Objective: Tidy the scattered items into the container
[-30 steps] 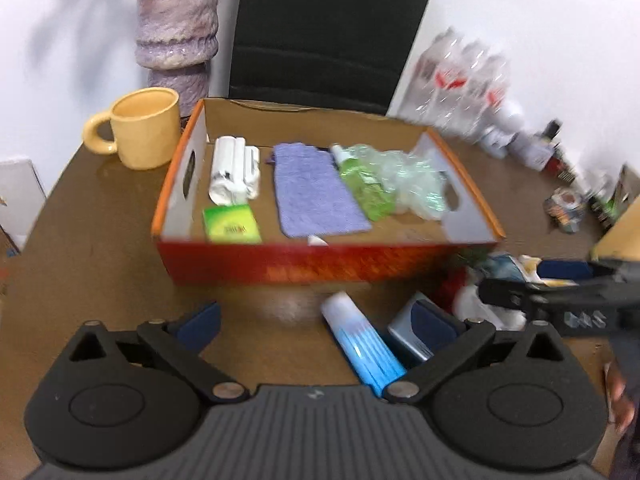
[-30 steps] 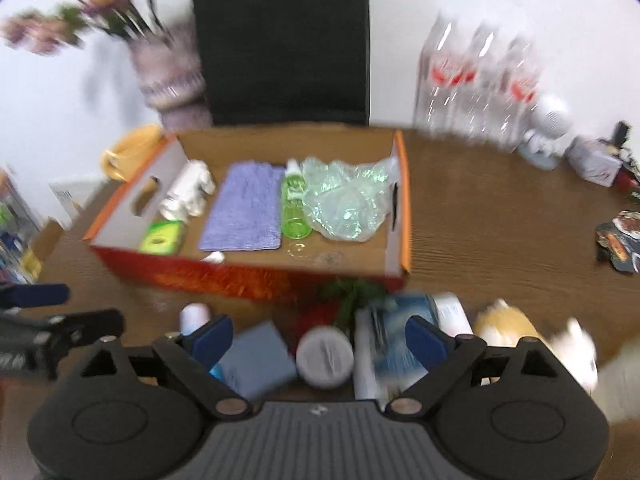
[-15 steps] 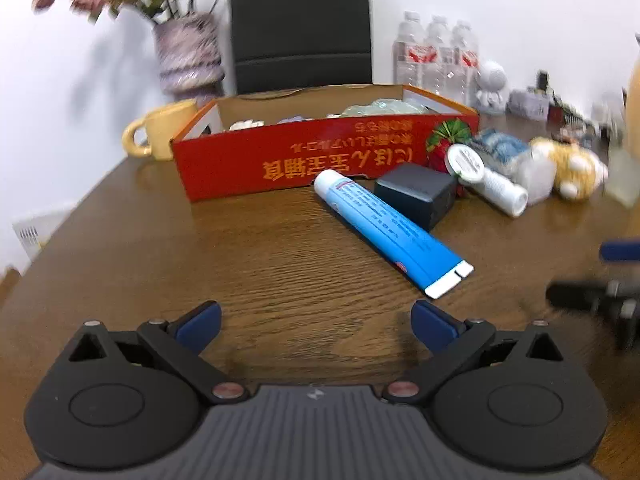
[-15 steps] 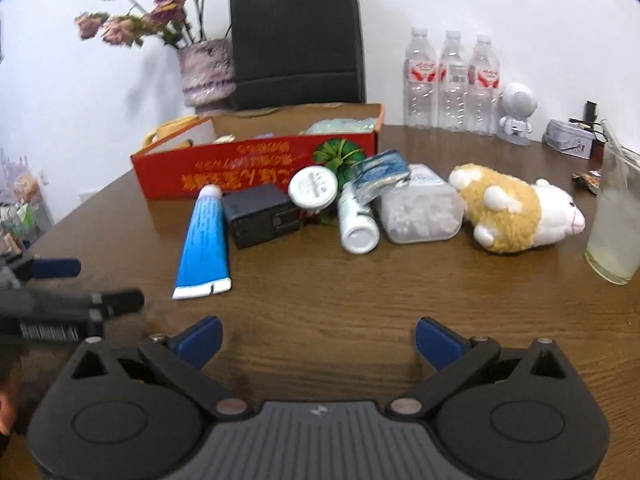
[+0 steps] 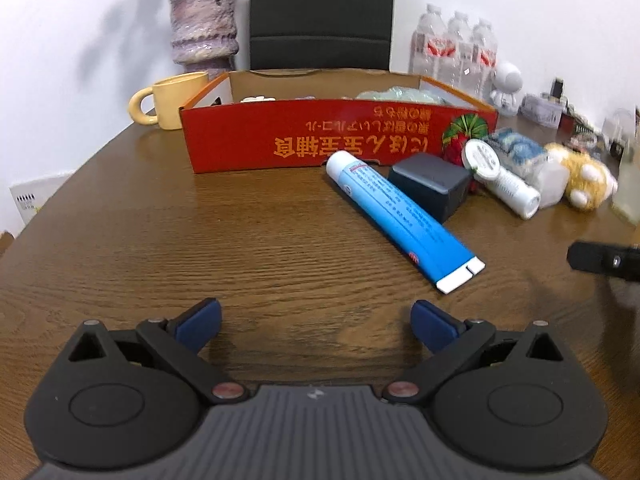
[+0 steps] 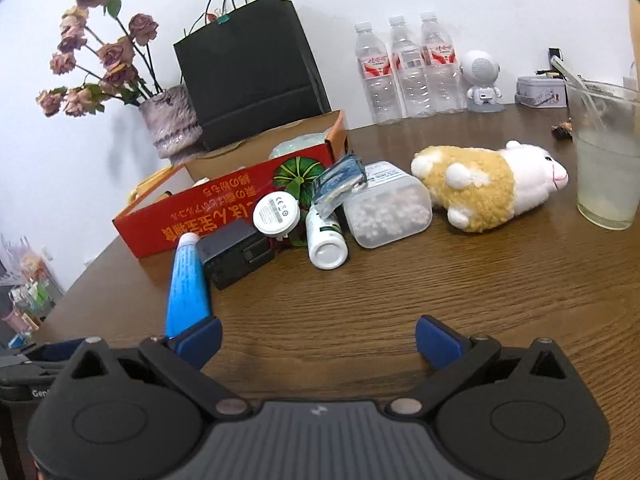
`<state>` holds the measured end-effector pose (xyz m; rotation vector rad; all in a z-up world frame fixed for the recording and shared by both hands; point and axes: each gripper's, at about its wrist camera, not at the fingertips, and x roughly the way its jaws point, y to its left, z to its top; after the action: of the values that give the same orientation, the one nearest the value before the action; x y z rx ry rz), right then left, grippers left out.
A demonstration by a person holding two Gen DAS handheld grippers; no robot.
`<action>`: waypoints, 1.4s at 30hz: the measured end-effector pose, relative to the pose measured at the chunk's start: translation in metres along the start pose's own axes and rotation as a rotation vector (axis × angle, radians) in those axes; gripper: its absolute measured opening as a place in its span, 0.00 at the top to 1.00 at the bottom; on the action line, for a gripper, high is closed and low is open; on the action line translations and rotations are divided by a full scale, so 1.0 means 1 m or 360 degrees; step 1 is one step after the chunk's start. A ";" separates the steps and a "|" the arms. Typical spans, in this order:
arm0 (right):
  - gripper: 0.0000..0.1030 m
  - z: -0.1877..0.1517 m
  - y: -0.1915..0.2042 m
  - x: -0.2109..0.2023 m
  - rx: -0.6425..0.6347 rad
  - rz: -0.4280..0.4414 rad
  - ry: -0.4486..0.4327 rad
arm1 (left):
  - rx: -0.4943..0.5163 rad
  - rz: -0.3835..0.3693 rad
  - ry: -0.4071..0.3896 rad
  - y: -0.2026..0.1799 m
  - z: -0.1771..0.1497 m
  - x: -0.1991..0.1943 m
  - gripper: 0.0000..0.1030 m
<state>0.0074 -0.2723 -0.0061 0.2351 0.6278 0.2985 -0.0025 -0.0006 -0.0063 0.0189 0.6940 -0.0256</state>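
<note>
A red cardboard box [image 5: 320, 140] [image 6: 208, 208] stands on the brown table, holding several items. In front of it lie a blue tube [image 5: 400, 216] [image 6: 186, 280], a dark charger block [image 5: 432, 184] [image 6: 236, 252], a white round disc [image 6: 276, 214], a white bottle [image 6: 326, 236], a clear plastic tub [image 6: 388, 208] and a plush toy [image 6: 488, 186]. My left gripper [image 5: 316, 320] is open and empty, low over the table, short of the tube. My right gripper [image 6: 318, 336] is open and empty, short of the pile.
A yellow mug [image 5: 172, 98] and a vase [image 5: 204, 28] stand left of the box. A black bag [image 6: 248, 68] stands behind it. Water bottles [image 6: 404, 68], a white figurine [image 6: 482, 76] and a glass of drink [image 6: 608, 152] are at the right.
Both grippers dropped from a high view over the box to low over the table and pulled back towards the near edge. Both stay open and empty.
</note>
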 end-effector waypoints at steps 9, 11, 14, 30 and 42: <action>0.00 -0.010 0.037 0.002 -0.0308 -0.0281 0.0046 | -0.0024 0.0066 -0.0005 -0.003 -0.008 -0.010 0.00; 0.00 -0.014 0.050 0.006 -0.0448 -0.0338 0.0067 | -0.0033 0.0066 -0.0003 -0.003 -0.009 -0.011 0.00; 0.00 -0.017 0.059 0.009 -0.0558 -0.0370 0.0087 | -0.0042 0.0065 0.0000 -0.002 -0.009 -0.011 0.00; 0.00 -0.013 0.049 0.013 -0.0437 -0.0360 0.0120 | -0.0064 0.0083 0.0003 -0.003 -0.008 -0.009 0.00; 0.00 -0.016 0.052 0.012 -0.0423 -0.0217 0.0190 | -0.0066 0.0083 0.0003 -0.004 -0.008 -0.009 0.00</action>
<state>-0.0034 -0.2175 -0.0091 -0.0809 0.7112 0.2624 -0.0145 -0.0041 -0.0065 -0.0025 0.6956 0.0389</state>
